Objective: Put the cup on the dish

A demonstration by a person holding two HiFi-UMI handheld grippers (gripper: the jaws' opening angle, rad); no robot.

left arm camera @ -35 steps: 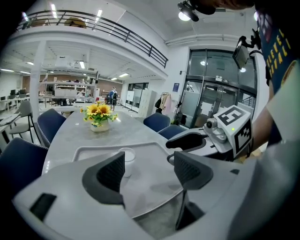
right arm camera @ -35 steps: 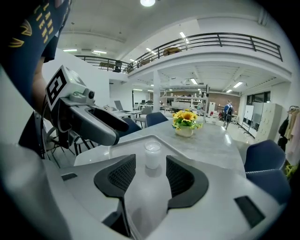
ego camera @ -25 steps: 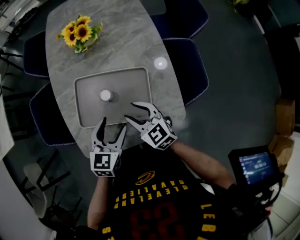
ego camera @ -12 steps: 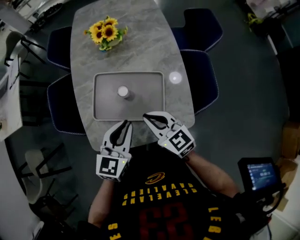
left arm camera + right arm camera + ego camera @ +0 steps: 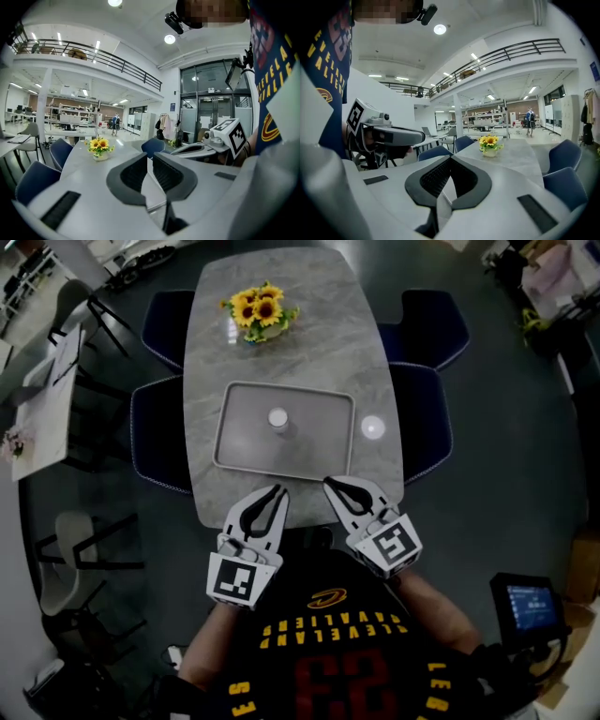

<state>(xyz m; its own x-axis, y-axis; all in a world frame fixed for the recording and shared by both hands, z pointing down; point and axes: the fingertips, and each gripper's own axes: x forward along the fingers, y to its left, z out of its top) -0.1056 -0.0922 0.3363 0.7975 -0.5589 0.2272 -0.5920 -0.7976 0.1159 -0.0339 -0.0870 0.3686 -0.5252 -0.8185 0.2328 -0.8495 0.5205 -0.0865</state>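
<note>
A small white cup [image 5: 277,418] stands upright in the middle of a grey rectangular tray [image 5: 242,442] on the marble table [image 5: 281,352]. A small round white dish [image 5: 373,427] lies on the table just right of the tray. Both grippers hover at the table's near edge, short of the tray, side by side. My left gripper [image 5: 278,490] [image 5: 149,157] is shut on nothing, and its jaws have just been closing. My right gripper [image 5: 330,483] [image 5: 449,159] is also shut and holds nothing. Neither gripper view shows the cup or the dish.
A vase of sunflowers [image 5: 260,307] [image 5: 99,146] [image 5: 489,142] stands at the table's far end. Dark blue chairs [image 5: 159,432] [image 5: 427,418] flank the table on both sides. A small lit screen [image 5: 530,606] sits at my lower right.
Both grippers went from wide open to shut with nothing between the jaws. They rose and drew back from the tray's near rim to the table's near edge.
</note>
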